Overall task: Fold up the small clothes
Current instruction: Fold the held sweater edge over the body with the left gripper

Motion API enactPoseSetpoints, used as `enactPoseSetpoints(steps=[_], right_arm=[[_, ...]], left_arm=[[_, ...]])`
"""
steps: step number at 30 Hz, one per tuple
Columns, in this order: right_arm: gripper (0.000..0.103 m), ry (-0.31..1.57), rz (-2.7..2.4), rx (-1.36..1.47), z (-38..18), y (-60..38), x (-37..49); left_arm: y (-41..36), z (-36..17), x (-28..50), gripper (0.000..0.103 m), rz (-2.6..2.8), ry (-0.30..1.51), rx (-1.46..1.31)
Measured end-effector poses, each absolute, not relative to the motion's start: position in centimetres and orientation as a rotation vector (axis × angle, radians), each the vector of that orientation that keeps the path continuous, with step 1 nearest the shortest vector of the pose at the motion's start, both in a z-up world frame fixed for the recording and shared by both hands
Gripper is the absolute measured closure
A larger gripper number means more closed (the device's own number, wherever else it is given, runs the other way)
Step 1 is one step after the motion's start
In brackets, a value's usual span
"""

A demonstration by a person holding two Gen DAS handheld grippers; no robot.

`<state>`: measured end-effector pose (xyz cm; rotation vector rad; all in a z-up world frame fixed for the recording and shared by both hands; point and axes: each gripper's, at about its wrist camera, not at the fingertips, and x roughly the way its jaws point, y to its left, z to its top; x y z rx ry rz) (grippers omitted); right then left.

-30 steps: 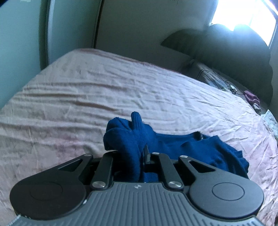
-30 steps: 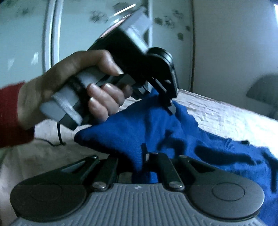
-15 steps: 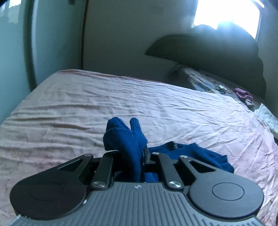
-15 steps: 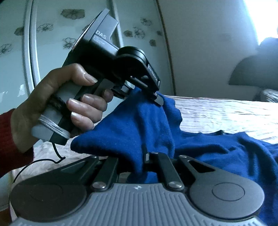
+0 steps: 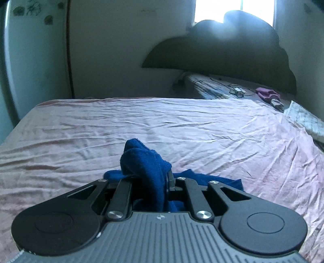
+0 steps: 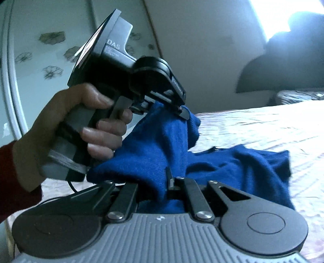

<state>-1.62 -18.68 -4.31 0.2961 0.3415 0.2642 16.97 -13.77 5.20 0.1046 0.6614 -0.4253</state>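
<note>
Pinching the blue knit garment (image 6: 162, 145) at two spots, both claws are clenched on fabric. Right gripper (image 6: 169, 178) has a bunched fold wedged between its closed jaws; cloth spills back over the linkage. Left gripper (image 6: 183, 113), seen from the right wrist view, bites another edge higher up, held by a hand (image 6: 85, 125) with a red sleeve (image 6: 12, 182) at the wrist. In the left wrist view the left gripper (image 5: 169, 178) shows the same clamp on a lump of blue knit.

Judgement: two grips on one edge look like a carry or fold-over, lifting that edge so the rest trails. The trailing part of the garment lies on the pink bedsheet (image 5: 182, 125), just beyond the grippers, crumpled, not yet flat.

Room to move: the sheet is bare and wide ahead and to the left; its left and far edges show. Far right corner has a purple item (image 5: 265, 93) and cables (image 5: 232, 89), well apart from the garment. The dark headboard (image 5: 232, 50) and the window (image 5: 218, 10) sit at the far end. Wardrobe door with flower print (image 6: 50, 56) stands left.
</note>
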Motion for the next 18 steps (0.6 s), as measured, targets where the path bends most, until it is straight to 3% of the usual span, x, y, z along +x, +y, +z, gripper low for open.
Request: enactPoseSetpoints(steps=[7, 15, 16, 18], right_arm=[[0.097, 0.346, 0.192, 0.365, -5.4, -21.3, -2.5], [0.097, 0.428, 0.150, 0.591, -8.4, -26.0, -2.8], [0.097, 0.436, 0.153, 0.626, -8.9, -26.6, -2.8], [0.097, 0.451, 0.159, 0.688, -9.6, -27.6, -2.9]], left_arm=[[-19.7, 4.0, 16.0, 0.091, -0.484, 0.631, 0.201], [-24.8, -0.3, 15.9, 0.090, -0.549, 0.732, 0.290], [-25.2, -0.7, 15.8, 0.088, -0.562, 0.744, 0.305], [-25.8, -1.2, 15.7, 0.075, -0.592, 0.763, 0.314]])
